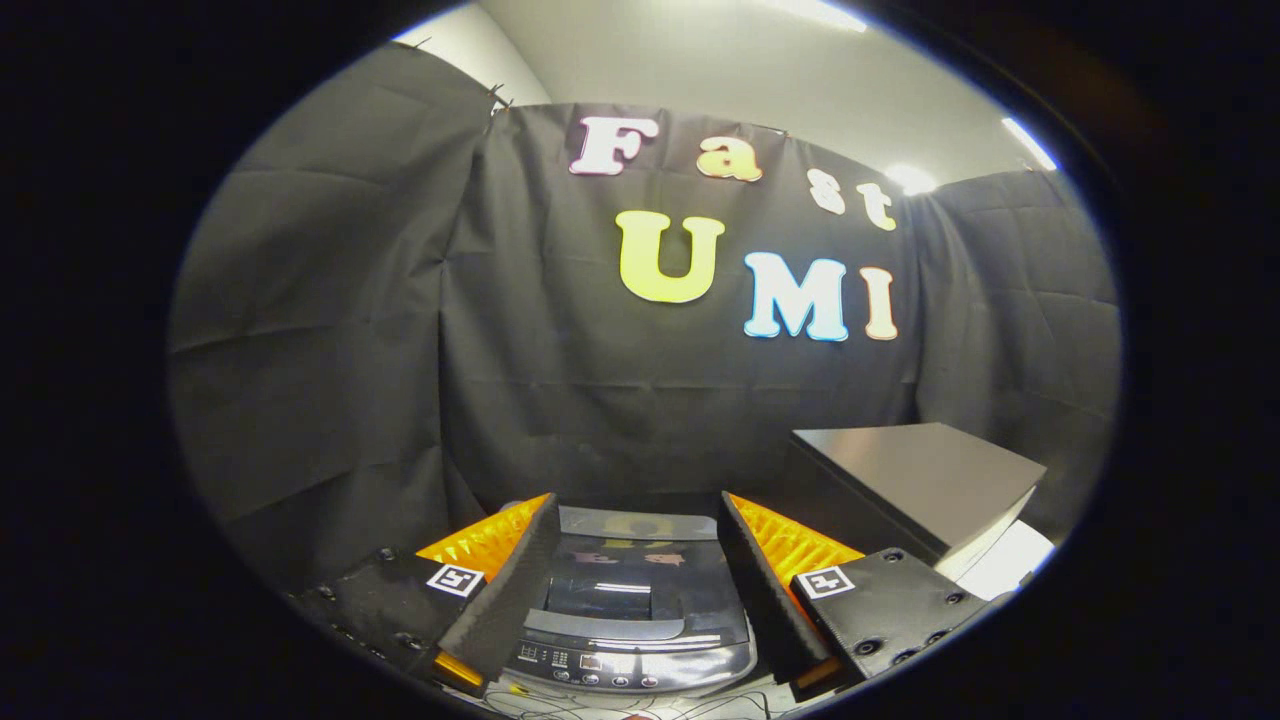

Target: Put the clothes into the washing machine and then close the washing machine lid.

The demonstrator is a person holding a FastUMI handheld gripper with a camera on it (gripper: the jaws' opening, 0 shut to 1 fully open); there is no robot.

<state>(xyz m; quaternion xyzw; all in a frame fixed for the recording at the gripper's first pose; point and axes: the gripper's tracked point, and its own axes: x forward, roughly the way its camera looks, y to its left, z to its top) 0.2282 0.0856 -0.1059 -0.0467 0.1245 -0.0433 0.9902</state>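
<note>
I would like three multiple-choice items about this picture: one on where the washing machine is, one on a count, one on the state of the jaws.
1. Where is the washing machine?
A. between and just ahead of the gripper's fingers
B. on top of the grey box
C. behind the black cloth

2. How many fingers does the gripper show?
A. one
B. two
C. three

3. How do the jaws stand?
A. shut on a shirt
B. shut on the lid
C. open, holding nothing

Answers:
1. A, its lid and control panel show in the gap between them.
2. B, one on each side of the machine.
3. C, they are wide apart with only the machine seen beyond.
</note>
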